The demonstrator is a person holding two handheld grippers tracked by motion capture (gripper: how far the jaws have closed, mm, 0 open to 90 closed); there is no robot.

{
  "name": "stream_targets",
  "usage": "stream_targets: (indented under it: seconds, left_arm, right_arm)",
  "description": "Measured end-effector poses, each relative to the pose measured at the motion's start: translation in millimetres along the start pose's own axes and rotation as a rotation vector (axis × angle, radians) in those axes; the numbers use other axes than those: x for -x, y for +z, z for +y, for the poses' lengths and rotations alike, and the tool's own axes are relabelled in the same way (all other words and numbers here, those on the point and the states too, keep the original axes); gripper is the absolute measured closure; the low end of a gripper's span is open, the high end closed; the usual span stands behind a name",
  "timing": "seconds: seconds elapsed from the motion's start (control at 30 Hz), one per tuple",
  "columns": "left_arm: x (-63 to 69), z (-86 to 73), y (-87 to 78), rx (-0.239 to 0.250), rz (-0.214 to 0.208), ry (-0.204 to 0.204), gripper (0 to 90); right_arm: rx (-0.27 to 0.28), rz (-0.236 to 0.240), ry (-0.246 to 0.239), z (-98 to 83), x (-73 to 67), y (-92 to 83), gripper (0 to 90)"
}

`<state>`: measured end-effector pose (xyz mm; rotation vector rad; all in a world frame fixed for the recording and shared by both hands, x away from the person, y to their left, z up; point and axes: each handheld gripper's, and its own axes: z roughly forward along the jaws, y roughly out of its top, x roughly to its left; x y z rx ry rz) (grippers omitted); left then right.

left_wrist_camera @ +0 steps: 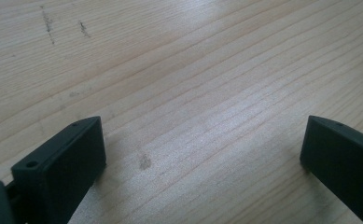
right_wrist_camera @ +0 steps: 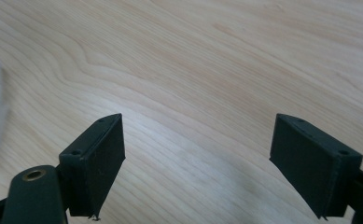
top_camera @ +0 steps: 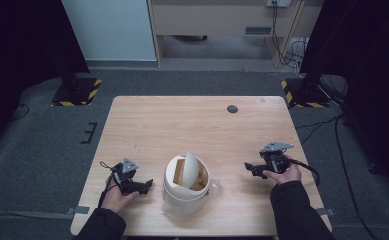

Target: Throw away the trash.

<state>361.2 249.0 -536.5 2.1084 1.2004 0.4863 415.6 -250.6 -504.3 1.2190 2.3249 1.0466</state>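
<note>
White bin [top_camera: 186, 181] sits between both wide-open, empty grippers on table [top_camera: 182, 120].

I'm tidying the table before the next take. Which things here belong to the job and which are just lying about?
Job:
- white round plastic bin with tilted swing lid
- clear plastic liner bag around it
- left gripper, right gripper, both open

Lying about:
- small dark round disc at the table's far edge

colours on the table

the table [top_camera: 157, 125] is pale wood with fine grain lines and a small dark round spot [top_camera: 232, 109] near its far right corner. the bin [top_camera: 186, 186] near the front edge is cream-white, its tilted lid [top_camera: 190, 169] the same, with tan inside. both grippers are black, left gripper [top_camera: 147, 185] and right gripper [top_camera: 248, 167], each topped by a grey plate.
</note>
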Motion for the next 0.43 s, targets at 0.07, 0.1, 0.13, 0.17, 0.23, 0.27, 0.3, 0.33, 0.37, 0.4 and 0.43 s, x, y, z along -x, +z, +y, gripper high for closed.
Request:
stream_targets:
  seconds: [0.07, 0.1, 0.13, 0.17, 0.23, 0.27, 0.3, 0.33, 0.37, 0.4, 0.43]
  left_arm:
    - [0.0, 0.0, 0.0, 0.0, 0.0, 0.0, 0.0]
    - [0.0, 0.0, 0.0, 0.0, 0.0, 0.0, 0.0]
    - [0.0, 0.0, 0.0, 0.0, 0.0, 0.0, 0.0]
    - [0.0, 0.0, 0.0, 0.0, 0.0, 0.0, 0.0]
    - [0.0, 0.0, 0.0, 0.0, 0.0, 0.0, 0.0]
    - [0.1, 0.0, 0.0, 0.0, 0.001, -0.001, 0.0]
    - [0.2, -0.1, 0.0, 0.0, 0.001, -0.002, 0.0]
    - [0.2, -0.1, 0.0, 0.0, 0.001, -0.002, 0.0]
    - [0.2, -0.1, 0.0, 0.0, 0.001, -0.001, 0.0]
    - [0.2, -0.1, 0.0, 0.001, 0.001, -0.002, 0.0]
    - [0.2, -0.1, 0.0, 0.001, 0.001, -0.002, 0.0]
  right_arm:
    - [-0.014, -0.012, 0.004, -3.1, 4.4, 1.0, 16.5]
    - [-0.016, -0.021, 0.003, -4.4, 6.7, 1.5, 16.0]
    - [-0.019, -0.03, 0.009, -5.5, 8.3, 1.7, 15.4]
    - [-0.022, -0.041, 0.014, -6.6, 9.7, 1.7, 14.4]
    - [-0.032, -0.058, 0.012, -8.1, 12.4, 1.6, 13.2]
    - [-0.037, -0.065, 0.008, -8.7, 13.5, 1.5, 13.1]
    - [-0.04, -0.069, 0.01, -9.3, 14.1, 1.6, 12.9]
    - [-0.04, -0.074, 0.01, -9.8, 15.0, 1.7, 12.6]
    - [-0.042, -0.077, 0.014, -10.3, 15.6, 1.7, 12.3]
    - [-0.041, -0.081, 0.02, -10.8, 16.2, 2.1, 12.0]
    - [-0.045, -0.087, 0.021, -11.6, 17.3, 2.3, 11.9]
